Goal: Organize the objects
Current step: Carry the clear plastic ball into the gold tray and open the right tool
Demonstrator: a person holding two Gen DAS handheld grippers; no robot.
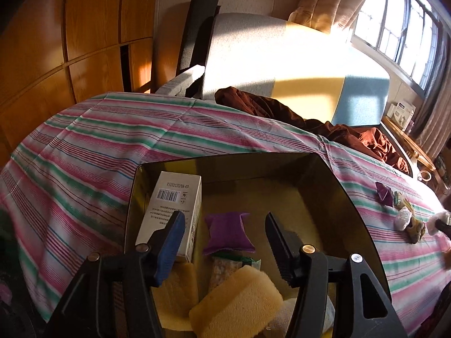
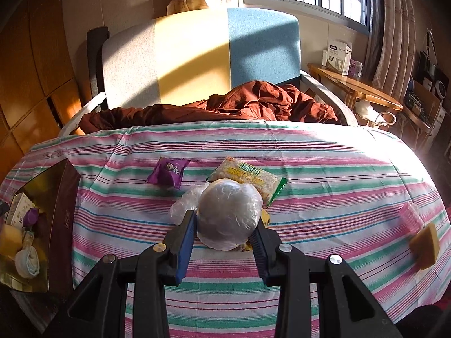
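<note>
On the bed, right tool (image 2: 225, 232): clamping a wrapped ball (image 2: 229, 214), rounded, without a clear long axis.
Left tool (image 1: 225, 242): hanging open, empty, over the box (image 1: 332, 194).

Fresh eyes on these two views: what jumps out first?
The right tool, shut on a plastic-wrapped ball above the striped bedspread. Next, the gold-lined box under the open left tool, already holding a white carton, purple packet and yellow sponge.

A bed with a striped cover (image 2: 310, 152) carried everything; on it lay a dark open box (image 2: 56, 186) at the left, a purple packet (image 2: 167, 173), a green-edged snack packet (image 2: 253, 176), a yellow sponge (image 2: 425, 249), a pink item (image 2: 410, 217) and brown bedding (image 2: 253, 104) at the far end.
</note>
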